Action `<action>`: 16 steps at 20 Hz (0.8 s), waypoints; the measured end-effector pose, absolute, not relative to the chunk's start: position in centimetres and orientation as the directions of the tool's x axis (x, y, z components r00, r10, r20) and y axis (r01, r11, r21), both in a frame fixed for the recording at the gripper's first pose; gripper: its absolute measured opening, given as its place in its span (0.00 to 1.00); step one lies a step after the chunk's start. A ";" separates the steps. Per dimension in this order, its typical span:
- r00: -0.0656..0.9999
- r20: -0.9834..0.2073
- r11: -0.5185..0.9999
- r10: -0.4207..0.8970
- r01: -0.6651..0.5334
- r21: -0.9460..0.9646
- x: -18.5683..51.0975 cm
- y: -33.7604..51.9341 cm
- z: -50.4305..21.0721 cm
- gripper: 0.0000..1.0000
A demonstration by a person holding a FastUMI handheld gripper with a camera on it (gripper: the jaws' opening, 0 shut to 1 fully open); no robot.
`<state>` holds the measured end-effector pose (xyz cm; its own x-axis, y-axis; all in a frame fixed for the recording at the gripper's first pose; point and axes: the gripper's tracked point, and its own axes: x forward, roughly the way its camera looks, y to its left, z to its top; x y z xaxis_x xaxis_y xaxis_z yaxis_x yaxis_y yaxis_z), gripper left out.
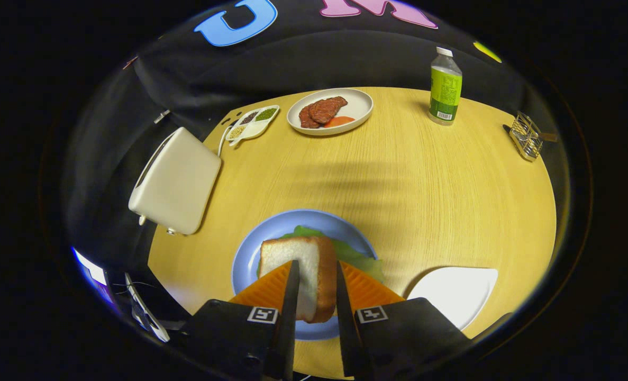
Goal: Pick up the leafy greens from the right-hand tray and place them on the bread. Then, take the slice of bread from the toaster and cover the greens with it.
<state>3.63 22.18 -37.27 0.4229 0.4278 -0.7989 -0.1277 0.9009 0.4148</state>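
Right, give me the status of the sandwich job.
Done: the greens lie on the blue plate, and the white tray beside it holds none. The bread under them is hidden, so that part can't be confirmed. In hand: the gripper is shut on a bread slice, held upright over the plate, clear of the toaster. Left: lay the slice flat over the greens and release.

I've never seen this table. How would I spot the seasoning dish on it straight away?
Start at the white toaster lying beside the round wooden table, beyond the gripper, whose fingers are shut on a bread slice. Just past the toaster sits the seasoning dish. Unlike the oval meat plate beside it, it is small, white and split into compartments of grains.
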 end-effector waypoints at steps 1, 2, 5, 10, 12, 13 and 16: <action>0.430 -0.806 0.912 0.406 -0.128 0.391 3.6 21.6 -37.6 0.42; 0.433 -0.813 0.920 0.388 -0.136 0.367 3.6 21.0 -37.9 0.47; 0.464 -0.818 0.941 0.339 -0.174 0.291 3.3 20.1 -37.9 0.58; 0.605 -0.732 0.950 0.313 -0.216 0.228 4.2 19.0 -34.1 0.65; 0.674 -0.675 0.954 0.301 -0.220 0.205 4.7 18.4 -31.2 0.67; 0.709 -0.642 0.957 0.291 -0.221 0.189 5.0 17.8 -29.5 0.68; 0.804 -0.542 0.970 0.243 -0.203 0.133 5.4 16.0 -24.3 0.71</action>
<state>5.37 15.98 -24.32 0.8045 0.2428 -0.5421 -0.2033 0.9701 0.1326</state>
